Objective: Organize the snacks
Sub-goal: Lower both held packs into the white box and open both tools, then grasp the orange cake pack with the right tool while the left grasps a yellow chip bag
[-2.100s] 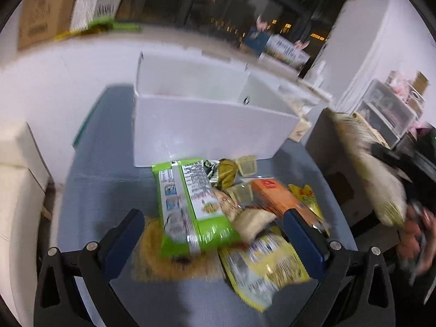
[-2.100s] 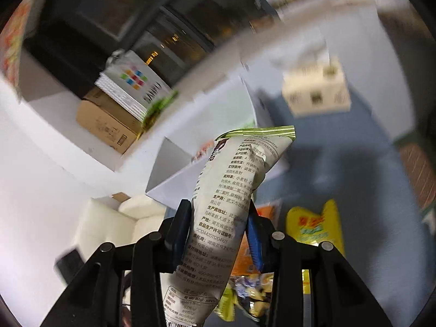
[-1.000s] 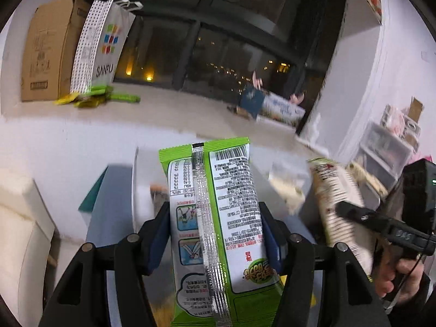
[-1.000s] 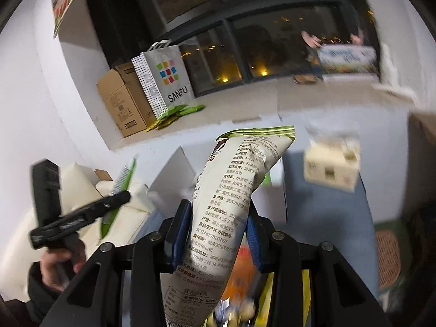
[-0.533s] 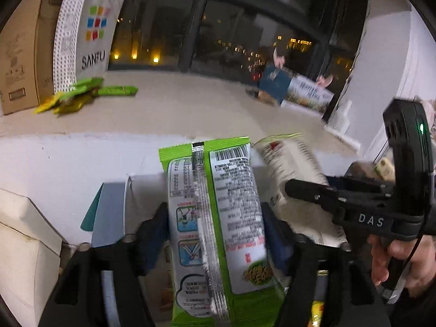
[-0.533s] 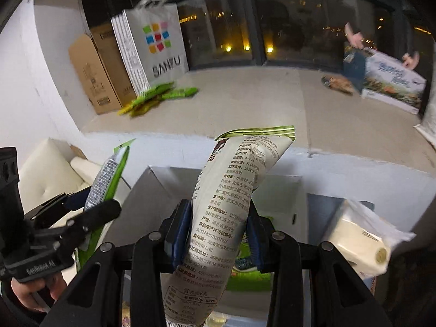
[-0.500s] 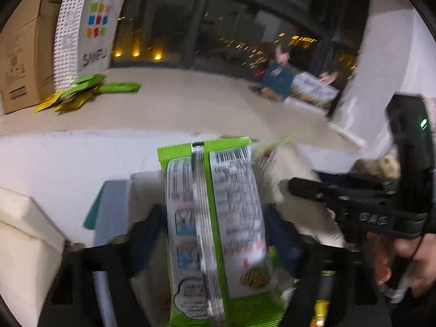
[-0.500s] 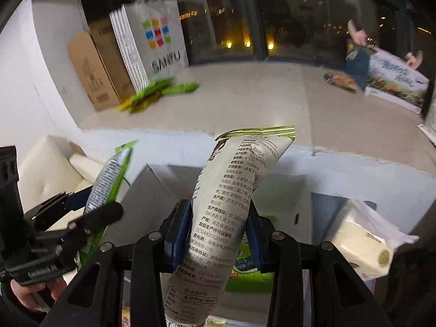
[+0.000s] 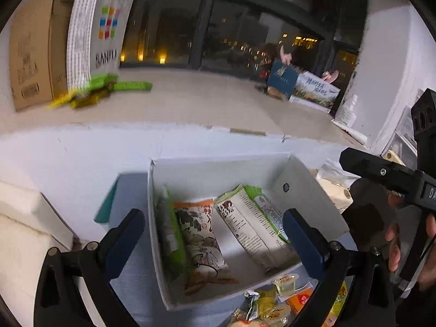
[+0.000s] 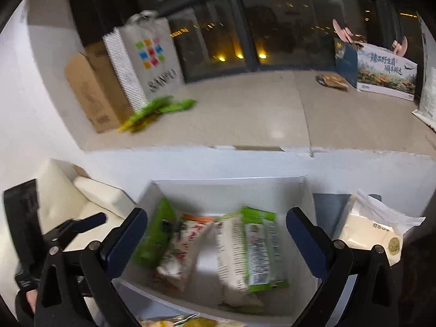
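**Both grippers spread over the white box, snack packs inside**

We note the left gripper [image 9: 212, 234] spread wide, nothing between its blue pads. The right gripper [image 10: 215, 234] shows jaws opening, also bare. Both hang over the white box [image 9: 305, 190], a stiff, matte, straight-walled carton on the blue-grey table [image 9: 130, 185].

Inside lie glossy film packs: a green pack [image 9: 170, 231] on edge against the left wall, a flowered cream pack [image 9: 199, 234] beside it, a pale printed pack [image 9: 245, 226] slanting toward the right wall and overlapping a green-edged pack [image 9: 268, 212].

At the box's near edge, loose on the table, are a clear jelly cup [image 9: 284, 282] and small yellow and orange packets [image 9: 299, 298]. Off the right wall sits a soft tissue pack [image 10: 373, 231]. Behind, a cardboard carton [image 10: 92, 92] and paper bag [image 10: 147, 60] stand on a ledge.
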Motion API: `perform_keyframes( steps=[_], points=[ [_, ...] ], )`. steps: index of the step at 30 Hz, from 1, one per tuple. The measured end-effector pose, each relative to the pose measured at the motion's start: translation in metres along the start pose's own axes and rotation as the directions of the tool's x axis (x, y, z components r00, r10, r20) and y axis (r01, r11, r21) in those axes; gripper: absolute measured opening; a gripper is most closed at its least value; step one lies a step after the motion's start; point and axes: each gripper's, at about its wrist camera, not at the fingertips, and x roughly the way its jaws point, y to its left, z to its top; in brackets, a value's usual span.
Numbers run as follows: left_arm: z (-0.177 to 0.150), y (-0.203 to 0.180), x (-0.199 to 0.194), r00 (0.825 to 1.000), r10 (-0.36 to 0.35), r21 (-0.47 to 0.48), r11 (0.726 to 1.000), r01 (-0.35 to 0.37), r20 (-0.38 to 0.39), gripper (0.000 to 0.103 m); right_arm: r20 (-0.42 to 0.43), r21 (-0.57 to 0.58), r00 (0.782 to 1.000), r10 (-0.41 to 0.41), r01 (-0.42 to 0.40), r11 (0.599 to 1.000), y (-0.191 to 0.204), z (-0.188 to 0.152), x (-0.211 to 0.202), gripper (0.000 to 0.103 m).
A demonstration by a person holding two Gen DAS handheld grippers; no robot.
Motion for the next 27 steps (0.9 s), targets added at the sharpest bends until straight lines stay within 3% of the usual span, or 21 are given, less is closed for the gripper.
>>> perform_keyframes(
  steps=[7,13,15,18,22,27],
  points=[
    [-0.04,-0.024,-0.078,0.991,-0.02,0.103,0.995,0.006,0.13,0.103,0.135,-0.076,0.987,0.084,-0.075,0.994,0.018,-0.039,-0.075,0.103],
    [-0.094,-0.03,-0.128,0.989,-0.105,0.069,0.993,0.098,0.107,0.103,0.147,-0.111,0.985,0.088,-0.072,0.991,0.028,-0.096,-0.138,0.103],
    [-0.116,-0.037,-0.142,0.992,-0.103,0.073,0.993,0.097,0.075,0.103,0.17,-0.105,0.982,0.082,-0.065,0.992,0.027,-0.118,-0.154,0.103],
    [-0.145,-0.046,-0.161,0.989,-0.121,0.081,0.99,0.114,0.085,0.103,0.205,-0.079,0.977,0.055,-0.039,0.996,0.024,-0.163,-0.177,0.103],
    [-0.17,-0.048,-0.169,0.988,-0.135,0.035,0.991,0.133,0.077,0.103,0.204,-0.038,0.978,0.033,-0.025,0.999,0.02,-0.21,-0.192,0.103],
    [-0.182,-0.049,-0.167,0.99,-0.13,0.022,0.991,0.129,0.057,0.103,0.167,-0.032,0.986,-0.017,0.023,0.999,0.016,-0.243,-0.196,0.103]
  ],
)
